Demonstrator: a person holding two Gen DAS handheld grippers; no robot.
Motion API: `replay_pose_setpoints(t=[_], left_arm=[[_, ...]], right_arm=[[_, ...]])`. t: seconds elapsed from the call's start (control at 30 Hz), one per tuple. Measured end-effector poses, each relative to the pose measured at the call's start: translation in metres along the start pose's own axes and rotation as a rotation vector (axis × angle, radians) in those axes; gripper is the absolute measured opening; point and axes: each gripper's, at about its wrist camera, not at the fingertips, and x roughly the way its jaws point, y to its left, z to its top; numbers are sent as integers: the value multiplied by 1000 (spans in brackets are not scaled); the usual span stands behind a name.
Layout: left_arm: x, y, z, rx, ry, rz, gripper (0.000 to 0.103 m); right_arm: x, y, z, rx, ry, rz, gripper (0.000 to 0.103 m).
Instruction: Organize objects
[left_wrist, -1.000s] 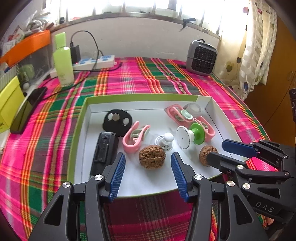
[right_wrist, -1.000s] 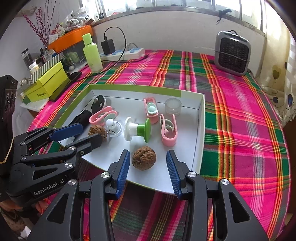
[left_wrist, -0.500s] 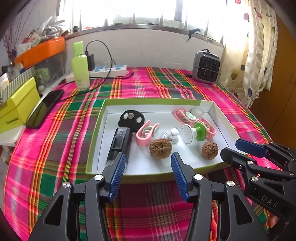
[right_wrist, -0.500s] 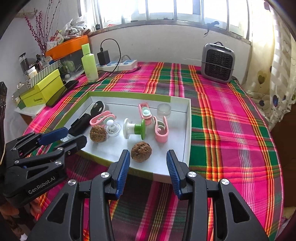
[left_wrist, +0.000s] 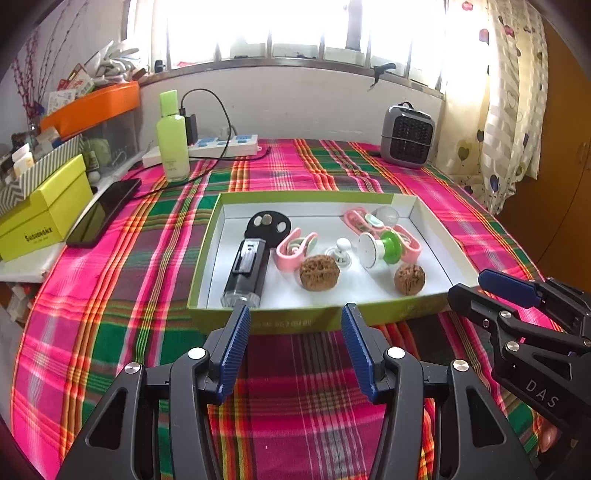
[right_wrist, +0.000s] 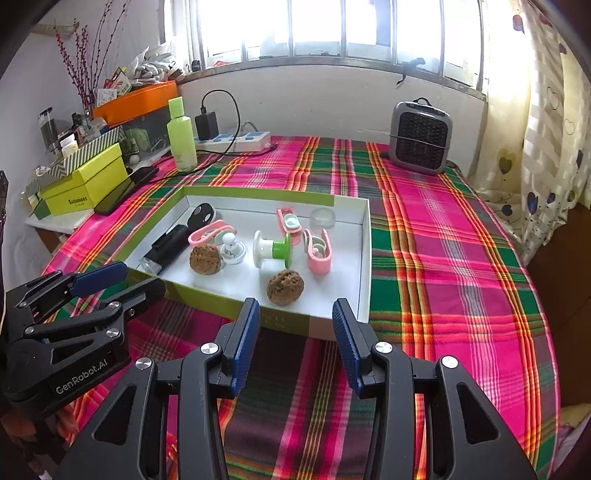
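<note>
A: How are the grippers sitting?

B: The left gripper (left_wrist: 295, 328) is hovering over the plaid tablecloth (left_wrist: 122, 295) just short of the tray (left_wrist: 295, 323), jaws spread about halfway and gripping nothing. The right gripper (right_wrist: 295, 321) is doing the same at the tray's near edge, jaws apart, nothing between the pads.

A: Are they touching anything?

B: Neither is touching the tray or its contents.

A: What is lying in the tray, counted?

B: Two walnuts: one (left_wrist: 318, 272) near the middle, another (left_wrist: 409, 278) toward the right. Three pink clips, one (left_wrist: 293, 247) beside the middle walnut and two overlapping at the back right (left_wrist: 354, 219). One black flashlight-like tool (left_wrist: 245, 271), one black disc (left_wrist: 267, 227), one white-and-green spool (left_wrist: 380, 247), one small white knob (left_wrist: 341, 251), one clear round cap (left_wrist: 386, 214).
</note>
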Motion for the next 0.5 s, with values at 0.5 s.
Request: replay_pose_setpoints(t=[0.5], left_arm=[[8,0,-25,-8,77,35,51]], right_arm=[[12,8,-32,-8,93,-59,43]])
